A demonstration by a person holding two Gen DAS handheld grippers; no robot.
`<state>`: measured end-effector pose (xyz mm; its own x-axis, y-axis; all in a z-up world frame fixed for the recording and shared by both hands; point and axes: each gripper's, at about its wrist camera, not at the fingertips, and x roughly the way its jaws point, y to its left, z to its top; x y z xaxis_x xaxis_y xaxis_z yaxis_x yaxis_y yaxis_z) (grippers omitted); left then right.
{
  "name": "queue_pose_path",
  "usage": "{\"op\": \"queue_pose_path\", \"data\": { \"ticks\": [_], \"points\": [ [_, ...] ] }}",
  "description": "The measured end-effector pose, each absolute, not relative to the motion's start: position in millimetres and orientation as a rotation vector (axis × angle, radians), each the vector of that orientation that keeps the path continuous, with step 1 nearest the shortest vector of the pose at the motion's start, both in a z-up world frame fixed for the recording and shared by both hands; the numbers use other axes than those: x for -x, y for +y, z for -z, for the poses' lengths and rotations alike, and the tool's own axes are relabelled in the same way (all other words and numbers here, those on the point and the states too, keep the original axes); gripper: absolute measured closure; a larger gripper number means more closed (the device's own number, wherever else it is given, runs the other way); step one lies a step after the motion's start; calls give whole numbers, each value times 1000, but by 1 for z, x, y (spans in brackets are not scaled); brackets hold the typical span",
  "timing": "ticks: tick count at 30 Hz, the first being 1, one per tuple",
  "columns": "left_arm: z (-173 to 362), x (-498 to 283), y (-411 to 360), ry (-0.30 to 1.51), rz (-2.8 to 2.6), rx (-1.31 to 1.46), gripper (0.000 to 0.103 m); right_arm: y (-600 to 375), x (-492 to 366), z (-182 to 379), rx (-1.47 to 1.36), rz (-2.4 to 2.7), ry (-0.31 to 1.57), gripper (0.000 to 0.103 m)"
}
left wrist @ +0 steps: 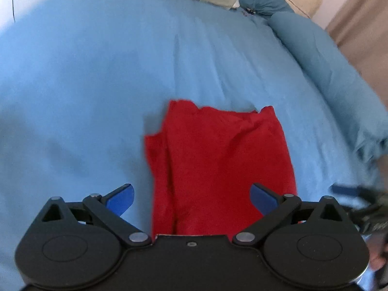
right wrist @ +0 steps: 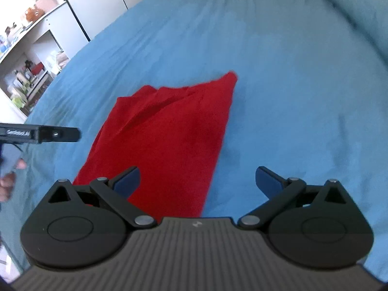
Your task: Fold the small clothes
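red garment (left wrist: pixel 218 165) seemingly folded on blue bedsheet (left wrist: pixel 97 84), both tongs apart, empty

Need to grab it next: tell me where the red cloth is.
The red cloth lies flat on the blue bedsheet, straight ahead of the left gripper and ahead-left in the right wrist view.
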<state>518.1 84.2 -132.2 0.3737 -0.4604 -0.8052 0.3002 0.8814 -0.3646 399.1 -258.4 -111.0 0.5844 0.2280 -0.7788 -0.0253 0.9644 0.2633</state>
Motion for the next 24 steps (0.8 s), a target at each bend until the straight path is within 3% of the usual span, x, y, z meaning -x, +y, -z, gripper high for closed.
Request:
{"op": "queue_pose_path", "data": {
  "ticks": [6, 9, 15, 16, 18, 19, 21, 24],
  "points": [
    [166, -540, 88, 1148, 493, 211, 11, -259, -417, 140, -318, -157, 970, 0],
    [175, -538, 88, 1170, 530, 220, 26, -259, -424, 155, -348, -162, 987, 0],
    [179, -535, 79, 1154, 550, 180, 41, -261, -433, 178, -418, -180, 996, 7],
    [180, -537, 79, 1156, 551, 185, 43, -260, -433, 178, -421, -184, 987, 10],
    [181, -537, 77, 1158, 549, 197, 51, -259, -435, 179, -442, -199, 979, 29],
    [180, -536, 77, 1157, 541, 201, 54, -257, -436, 179, -460, -207, 981, 30],
    [177, -535, 78, 1147, 533, 215, 66, -253, -438, 177, -464, -197, 979, 44],
    [166, -526, 74, 1115, 521, 189, 73, -248, -435, 167, -443, -200, 949, 58]
  ]
}}
